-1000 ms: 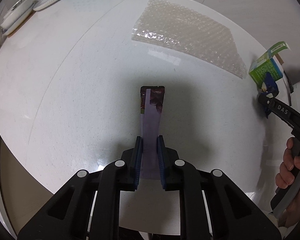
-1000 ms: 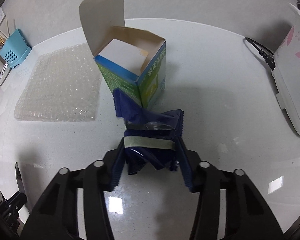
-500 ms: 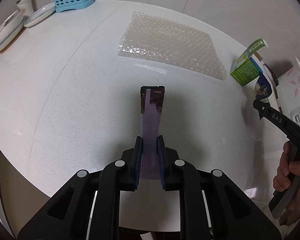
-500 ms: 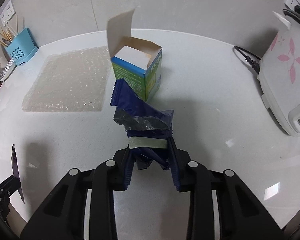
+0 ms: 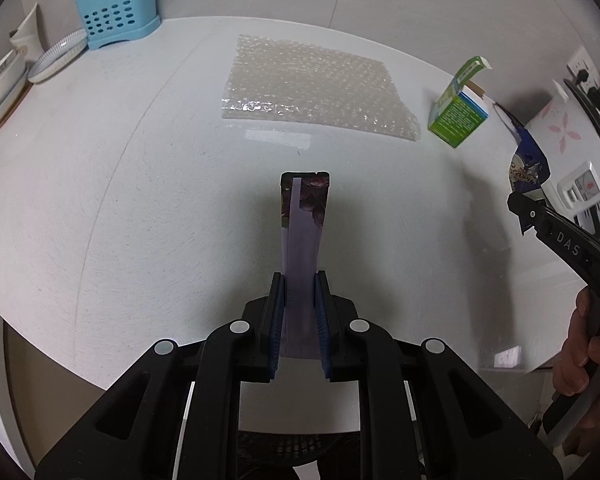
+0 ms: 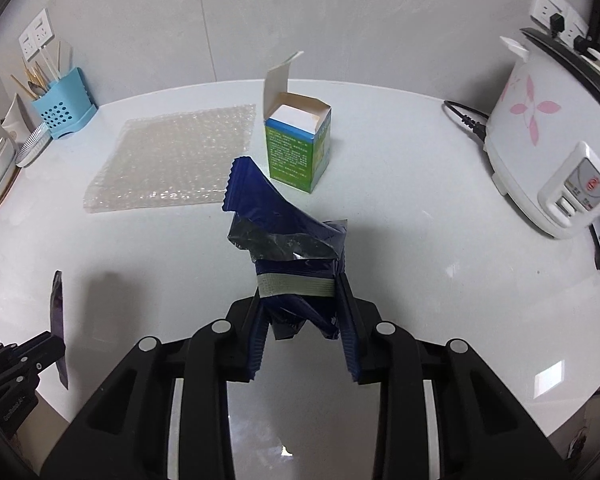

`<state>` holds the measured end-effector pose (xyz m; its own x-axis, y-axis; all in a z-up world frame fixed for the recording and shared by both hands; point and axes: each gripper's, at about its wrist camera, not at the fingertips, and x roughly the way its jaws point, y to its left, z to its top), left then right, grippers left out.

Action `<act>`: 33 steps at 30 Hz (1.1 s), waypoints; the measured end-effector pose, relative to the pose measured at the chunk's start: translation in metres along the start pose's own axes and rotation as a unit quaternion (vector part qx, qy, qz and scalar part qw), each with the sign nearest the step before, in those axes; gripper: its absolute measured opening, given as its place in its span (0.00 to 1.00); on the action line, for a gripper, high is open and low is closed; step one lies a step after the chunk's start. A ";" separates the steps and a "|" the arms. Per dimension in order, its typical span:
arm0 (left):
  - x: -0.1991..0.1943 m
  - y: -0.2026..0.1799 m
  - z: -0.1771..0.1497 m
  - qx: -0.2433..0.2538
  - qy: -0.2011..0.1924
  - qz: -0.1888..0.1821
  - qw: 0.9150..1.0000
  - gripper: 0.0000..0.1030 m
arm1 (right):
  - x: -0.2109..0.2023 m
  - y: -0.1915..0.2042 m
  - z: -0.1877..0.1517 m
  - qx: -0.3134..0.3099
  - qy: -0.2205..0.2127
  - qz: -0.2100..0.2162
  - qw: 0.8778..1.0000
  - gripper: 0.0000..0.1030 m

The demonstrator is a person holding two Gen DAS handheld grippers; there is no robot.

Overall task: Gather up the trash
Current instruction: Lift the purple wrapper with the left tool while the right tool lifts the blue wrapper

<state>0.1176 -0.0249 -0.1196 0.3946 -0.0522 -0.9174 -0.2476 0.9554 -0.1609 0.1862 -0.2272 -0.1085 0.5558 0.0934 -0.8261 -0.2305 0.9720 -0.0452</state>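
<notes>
A flat purple sachet point(image 5: 303, 236) is clamped edgewise between the nearly closed jaws of the left gripper point(image 5: 300, 296), sticking out ahead of the tips, clear of the white table point(image 5: 120, 200). A crumpled blue wrapper point(image 6: 288, 248) is pinched in the right gripper point(image 6: 300, 300) — its jaws have just been closing, wrapper between them. Ahead of the right gripper an open green carton point(image 6: 298, 148) is seen upright; bubble wrap point(image 6: 176, 160) lies flat to its left — both on the table, apart from either gripper.
</notes>
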 end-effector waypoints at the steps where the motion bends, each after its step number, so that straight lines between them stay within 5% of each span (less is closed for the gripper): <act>1: -0.001 0.001 -0.001 0.005 0.000 -0.001 1.000 0.14 | -0.004 0.002 -0.003 0.002 -0.003 -0.001 1.000 0.29; 19: -0.038 0.014 -0.037 0.089 -0.015 -0.034 0.995 0.14 | -0.082 0.031 -0.081 0.051 -0.032 -0.021 0.998 0.28; 33: -0.076 0.025 -0.087 0.071 -0.034 -0.032 0.996 0.14 | -0.126 0.048 -0.134 0.008 -0.044 0.014 0.999 0.28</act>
<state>0.0044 -0.0219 -0.0853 0.4650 -0.0985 -0.8798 -0.0948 0.9825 -0.1601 -0.0017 -0.2208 -0.0817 0.6170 0.1381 -0.7748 -0.2349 0.9719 -0.0137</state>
